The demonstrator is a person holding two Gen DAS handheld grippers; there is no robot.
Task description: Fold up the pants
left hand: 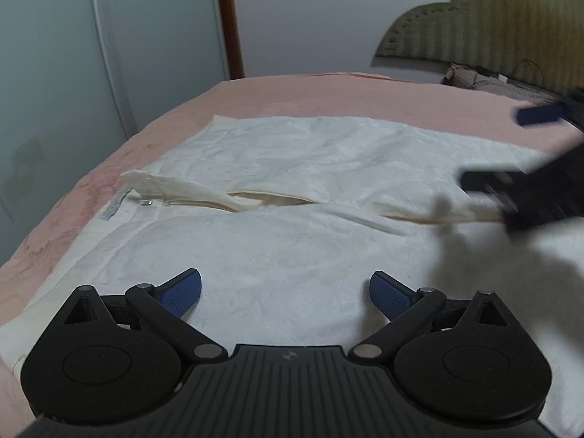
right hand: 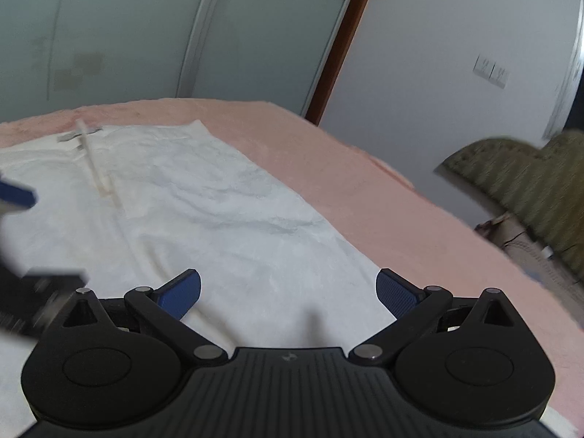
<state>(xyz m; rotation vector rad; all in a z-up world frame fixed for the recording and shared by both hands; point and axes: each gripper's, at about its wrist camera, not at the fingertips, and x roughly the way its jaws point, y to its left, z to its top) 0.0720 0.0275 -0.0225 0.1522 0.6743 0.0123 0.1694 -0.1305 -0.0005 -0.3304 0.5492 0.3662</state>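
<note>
White pants (left hand: 292,189) lie flat on a pink bed, both legs side by side, the waistband with a grey label (left hand: 116,204) at the left. My left gripper (left hand: 285,294) is open and empty just above the near leg. My right gripper (right hand: 288,292) is open and empty above the far leg (right hand: 219,204). The right gripper also shows blurred at the right edge of the left wrist view (left hand: 529,182), over the gap between the legs. The left gripper shows blurred at the left edge of the right wrist view (right hand: 22,197).
The pink bedspread (left hand: 328,91) surrounds the pants. An olive padded headboard (left hand: 474,25) and a cluttered spot beside it (left hand: 474,76) are at the right. Wardrobe doors (left hand: 109,54) and a white wall stand behind the bed.
</note>
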